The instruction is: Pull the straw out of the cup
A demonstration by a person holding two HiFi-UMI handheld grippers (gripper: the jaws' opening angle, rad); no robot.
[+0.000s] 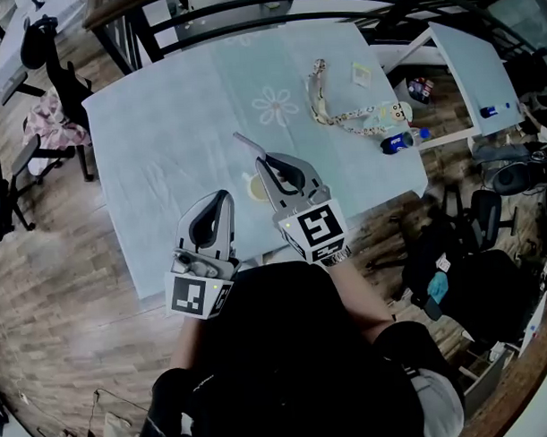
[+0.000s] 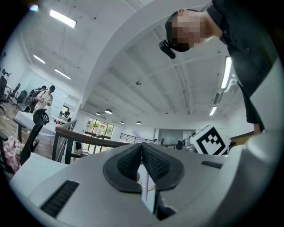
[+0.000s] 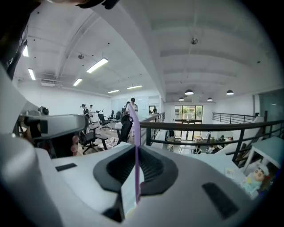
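My right gripper [image 1: 265, 161] hangs above the table [image 1: 163, 127], shut on a thin purple straw [image 1: 247, 144] that sticks out up and to the left past its tips. In the right gripper view the straw [image 3: 134, 128] stands upright, pinched between the dark pads of the right gripper [image 3: 135, 147]. A small pale cup [image 1: 254, 188] stands on the cloth just left of that gripper, partly hidden by it. My left gripper [image 1: 223, 197] floats beside the cup, apart from it, jaws shut with nothing held. The left gripper [image 2: 142, 145] sees the straw [image 2: 144, 186] beyond its pads.
A patterned lanyard [image 1: 328, 104], a small doll [image 1: 388, 117], a blue object [image 1: 397, 143] and a card [image 1: 361, 73] lie at the table's far right. A black railing [image 1: 275, 11] runs behind the table. Office chairs [image 1: 58, 73] stand to the left.
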